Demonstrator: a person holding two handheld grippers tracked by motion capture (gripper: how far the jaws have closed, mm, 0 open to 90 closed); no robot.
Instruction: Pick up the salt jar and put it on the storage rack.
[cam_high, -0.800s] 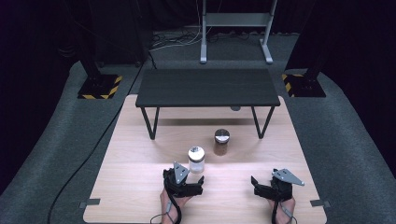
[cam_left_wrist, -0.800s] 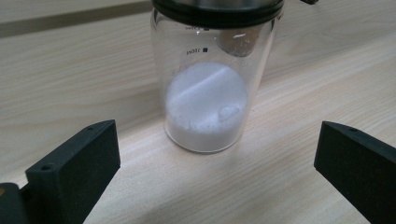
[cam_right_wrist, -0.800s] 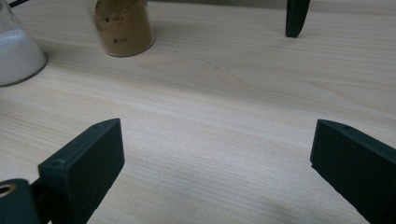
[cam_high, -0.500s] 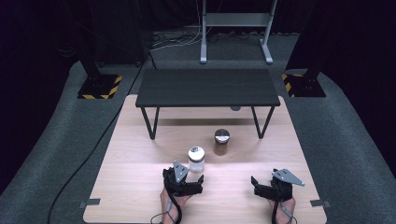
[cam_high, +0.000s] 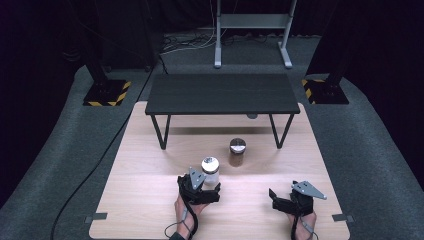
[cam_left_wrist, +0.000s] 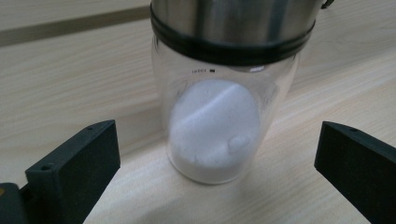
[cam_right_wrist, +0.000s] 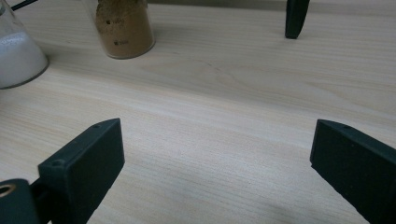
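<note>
Your left gripper (cam_high: 206, 186): fingers (cam_left_wrist: 74, 170) spread, white-powder shaker (cam_left_wrist: 224, 93) upright on bench (cam_high: 145, 170) between them, untouched | your right gripper (cam_high: 280, 197): fingers (cam_right_wrist: 86, 163) spread, nothing between | brown spice jar (cam_high: 237, 151) just beyond shaker

Two glass shakers stood on the table: one white-filled shaker (cam_high: 210, 170), one brown-filled shaker (cam_high: 237, 152). One black bench (cam_high: 220, 94). Two hand-held grippers: left gripper (cam_high: 204, 188), right gripper (cam_high: 280, 199).
</note>
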